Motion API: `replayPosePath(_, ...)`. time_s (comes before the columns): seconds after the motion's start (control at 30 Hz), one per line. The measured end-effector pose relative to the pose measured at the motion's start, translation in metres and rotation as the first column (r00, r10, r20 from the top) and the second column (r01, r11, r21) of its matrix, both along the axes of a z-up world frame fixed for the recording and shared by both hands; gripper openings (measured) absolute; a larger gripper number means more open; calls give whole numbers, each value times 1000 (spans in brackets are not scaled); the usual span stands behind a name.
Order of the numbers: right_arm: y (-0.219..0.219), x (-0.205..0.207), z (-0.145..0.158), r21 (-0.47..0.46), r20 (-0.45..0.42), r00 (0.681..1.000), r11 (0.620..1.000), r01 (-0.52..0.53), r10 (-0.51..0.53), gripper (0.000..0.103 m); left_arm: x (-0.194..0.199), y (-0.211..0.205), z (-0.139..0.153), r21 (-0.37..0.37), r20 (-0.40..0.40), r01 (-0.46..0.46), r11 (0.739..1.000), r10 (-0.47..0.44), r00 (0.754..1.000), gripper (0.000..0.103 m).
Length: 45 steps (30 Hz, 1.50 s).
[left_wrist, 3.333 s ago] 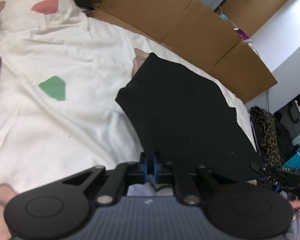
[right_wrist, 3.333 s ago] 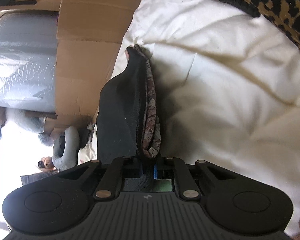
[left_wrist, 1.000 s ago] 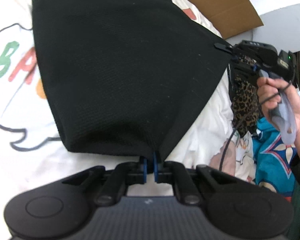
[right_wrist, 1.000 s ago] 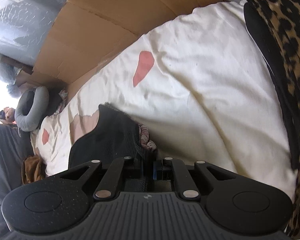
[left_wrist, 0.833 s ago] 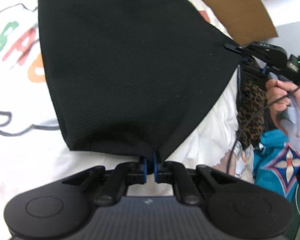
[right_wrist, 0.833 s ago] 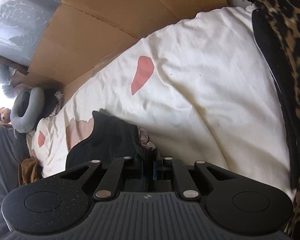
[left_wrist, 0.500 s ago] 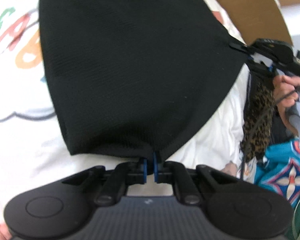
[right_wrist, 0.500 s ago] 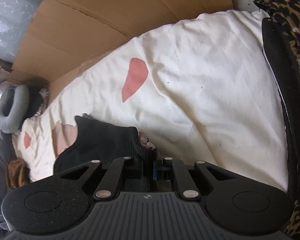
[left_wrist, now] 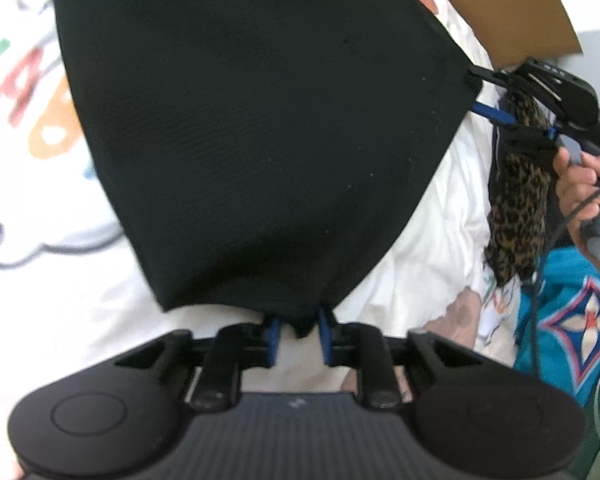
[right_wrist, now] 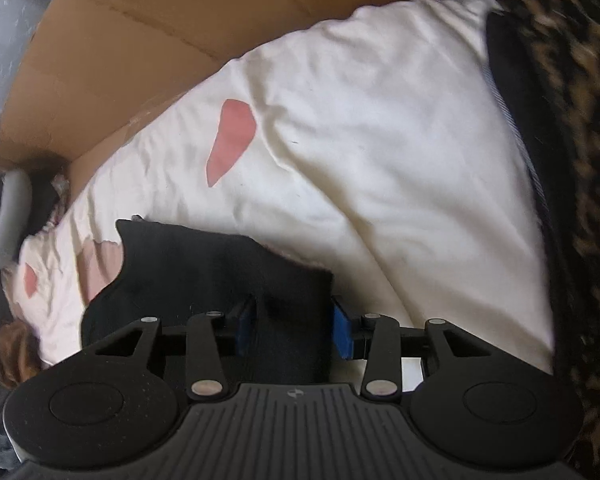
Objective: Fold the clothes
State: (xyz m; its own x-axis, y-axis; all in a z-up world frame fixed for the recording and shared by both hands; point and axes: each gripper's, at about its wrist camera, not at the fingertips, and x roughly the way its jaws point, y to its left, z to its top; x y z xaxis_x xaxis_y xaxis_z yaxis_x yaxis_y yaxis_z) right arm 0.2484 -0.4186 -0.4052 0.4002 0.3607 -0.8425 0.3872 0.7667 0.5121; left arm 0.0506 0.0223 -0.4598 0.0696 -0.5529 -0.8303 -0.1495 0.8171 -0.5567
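Underneath, a white printed bedsheet (right_wrist: 380, 160) — cardboard (right_wrist: 180, 20) beyond; both hand-held grippers (left_wrist: 298, 334) (right_wrist: 294, 330) apart, black garment (left_wrist: 260, 120) loose between.

From my left wrist view the black garment (left_wrist: 260, 132) covers most of the printed sheet (left_wrist: 32, 92); the coloured lettering at left is blurred and unreadable. The garment's top runs past the frame edge. The hand (left_wrist: 580, 184) at right is cut off by the edge. In my right wrist view the leopard-print fabric (right_wrist: 572, 120) is motion-blurred and cropped at right. The grey ring-shaped object (right_wrist: 4, 216) at left is partly cropped; I cannot identify it.
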Motion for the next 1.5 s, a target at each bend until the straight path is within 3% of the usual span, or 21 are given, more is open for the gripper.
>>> replayPosePath(0.13,-15,-24,22,-22,46,998,999,37,-36,52,6,14,16,62,24,67,996,-69,997,35)
replayPosePath(0.37,-29,-54,41,20,82,992,995,95,-96,52,30,32,54,168,71,148,975,-162,984,37)
replayPosePath(0.4,-29,-58,43,27,89,991,995,101,-103,52,34,34,60,193,82,160,968,-179,980,43)
replayPosePath(0.47,-30,-67,48,44,104,988,993,111,-115,52,43,42,71,261,108,150,954,-183,977,49)
replayPosePath(0.53,-30,-76,54,50,117,985,991,121,-126,53,52,44,81,292,124,125,948,-167,978,49)
replayPosePath(0.77,-16,-100,74,56,171,980,994,90,-98,54,93,59,155,408,217,140,902,-245,945,49)
replayPosePath(0.87,-8,-107,85,77,196,977,994,72,-86,55,106,53,191,481,227,133,867,-270,936,49)
replayPosePath(0.97,1,-112,97,90,209,975,994,54,-72,56,115,53,227,493,260,128,860,-286,922,51)
replayPosePath(1.1,14,-119,119,65,235,972,998,10,-25,58,127,35,253,480,289,123,869,-289,912,51)
replayPosePath(1.23,28,-127,142,4,262,964,999,-42,39,61,144,19,267,491,299,167,855,-345,889,53)
replayPosePath(1.3,32,-131,149,-7,265,963,999,-50,50,62,152,18,272,473,304,162,866,-333,893,54)
replayPosePath(1.5,32,-145,171,-15,286,957,999,-46,48,62,164,13,286,448,352,214,868,-391,850,65)
